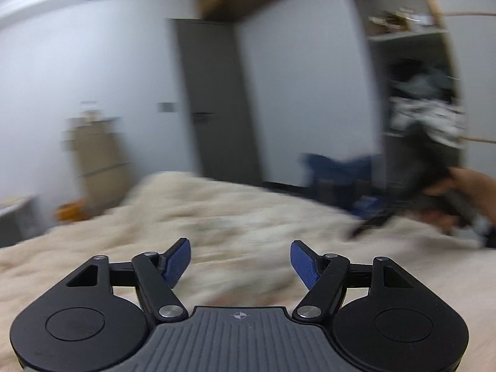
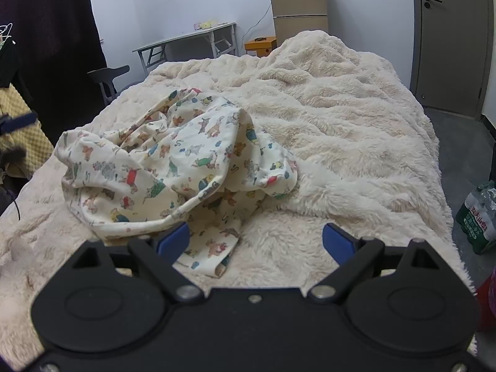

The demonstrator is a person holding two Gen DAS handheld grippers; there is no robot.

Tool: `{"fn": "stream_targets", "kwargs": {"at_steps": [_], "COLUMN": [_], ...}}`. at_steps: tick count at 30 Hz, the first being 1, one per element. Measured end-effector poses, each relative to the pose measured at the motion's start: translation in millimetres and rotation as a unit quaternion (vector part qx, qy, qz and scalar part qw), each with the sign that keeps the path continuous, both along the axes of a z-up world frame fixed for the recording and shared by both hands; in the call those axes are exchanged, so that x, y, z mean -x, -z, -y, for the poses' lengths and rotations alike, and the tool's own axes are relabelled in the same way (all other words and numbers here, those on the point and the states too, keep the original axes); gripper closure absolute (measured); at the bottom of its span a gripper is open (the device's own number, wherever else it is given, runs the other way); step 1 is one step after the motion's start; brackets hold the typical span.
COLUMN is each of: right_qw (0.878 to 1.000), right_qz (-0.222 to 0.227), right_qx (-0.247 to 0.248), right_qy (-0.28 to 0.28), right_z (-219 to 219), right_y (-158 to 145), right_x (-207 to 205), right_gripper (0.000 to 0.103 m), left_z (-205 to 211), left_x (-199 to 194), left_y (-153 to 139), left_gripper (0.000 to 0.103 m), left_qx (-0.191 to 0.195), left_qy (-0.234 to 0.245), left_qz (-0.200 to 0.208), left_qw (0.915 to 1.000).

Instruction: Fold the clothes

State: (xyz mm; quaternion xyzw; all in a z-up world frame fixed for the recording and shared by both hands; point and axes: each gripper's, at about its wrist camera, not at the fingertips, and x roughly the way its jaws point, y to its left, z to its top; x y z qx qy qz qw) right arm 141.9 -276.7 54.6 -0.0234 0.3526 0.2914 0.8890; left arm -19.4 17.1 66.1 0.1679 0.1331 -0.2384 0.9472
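Observation:
A crumpled cream garment (image 2: 173, 167) printed with small cartoon animals lies in a heap on the fluffy cream blanket (image 2: 341, 142) that covers the bed. My right gripper (image 2: 255, 228) hovers open just in front of the heap. Its left fingertip stands over the garment's near hem and its right fingertip over bare blanket. The left wrist view is motion-blurred. There my left gripper (image 1: 239, 243) is open above the blanket (image 1: 217, 217) with nothing between its blue pads. At that view's right edge a hand (image 1: 465, 186) holds the other black gripper. The garment does not appear there.
A grey door (image 2: 449, 40) and a tan fridge (image 2: 297, 6) stand behind the bed, with an orange box (image 2: 260, 46), a grey desk (image 2: 192, 37) and a chair (image 2: 108, 77). A pack of water bottles (image 2: 477, 214) sits on the floor at right. Open shelves hold clothes (image 1: 424, 108).

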Motion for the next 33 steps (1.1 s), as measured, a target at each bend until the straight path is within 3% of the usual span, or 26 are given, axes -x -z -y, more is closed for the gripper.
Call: {"fn": "stream_targets", "kwargs": {"at_steps": [3,4,8,9,11,12,15,21,25,27,30,33], "right_qw": [1.0,1.0,1.0,1.0,1.0,1.0,1.0,1.0,0.999,0.999,1.0,1.0], "right_qz": [0.003,0.005,0.005,0.004,0.005,0.006,0.008,0.011,0.012,0.011,0.011,0.008], "right_qx": [-0.006,-0.008,-0.017,-0.017,-0.016,-0.016,-0.017,-0.022,-0.024,-0.024,-0.024,-0.021], "right_qy": [0.002,0.004,0.011,0.013,0.014,0.012,0.012,0.018,0.019,0.018,0.017,0.019], "right_z": [4.6,6.9,13.3,14.2,14.7,14.7,15.4,20.4,21.4,20.5,19.4,18.0], "right_y": [-4.1,-6.4,-9.4,-9.1,-8.7,-8.9,-9.1,-10.7,-12.6,-12.7,-12.6,-11.4], "right_x": [0.8,1.3,-0.2,-1.0,-1.2,-0.6,0.2,0.3,-0.3,-0.4,-0.7,-1.2], "right_gripper": [0.011,0.011,0.011,0.011,0.011,0.011,0.011,0.011,0.011,0.011,0.011,0.011], "left_z": [58.0,79.5,111.1,114.3,114.7,112.6,100.8,27.8,-40.0,-80.4,-155.5,-243.2], "left_x": [-10.7,-18.1,-46.3,-51.9,-58.2,-58.6,-46.1,1.8,34.3,48.1,72.0,105.9], "left_y": [24.1,33.9,69.7,79.9,93.5,96.8,92.3,29.2,-12.2,-27.8,-45.1,-46.2], "left_gripper": [0.039,0.043,0.057,0.066,0.082,0.098,0.101,0.101,0.101,0.101,0.101,0.101], "left_qx": [-0.094,-0.134,-0.222,-0.244,-0.266,-0.269,-0.268,-0.177,-0.092,-0.047,0.032,0.131], "left_qy": [0.02,0.013,-0.014,-0.019,-0.029,-0.034,-0.053,-0.141,-0.207,-0.242,-0.305,-0.378], "left_qz": [0.002,0.007,0.006,0.008,0.013,0.017,0.053,0.15,0.191,0.204,0.212,0.216], "left_qw": [0.9953,0.9909,0.975,0.9697,0.9635,0.9623,0.9606,0.9625,0.9551,0.9475,0.928,0.8907]}}
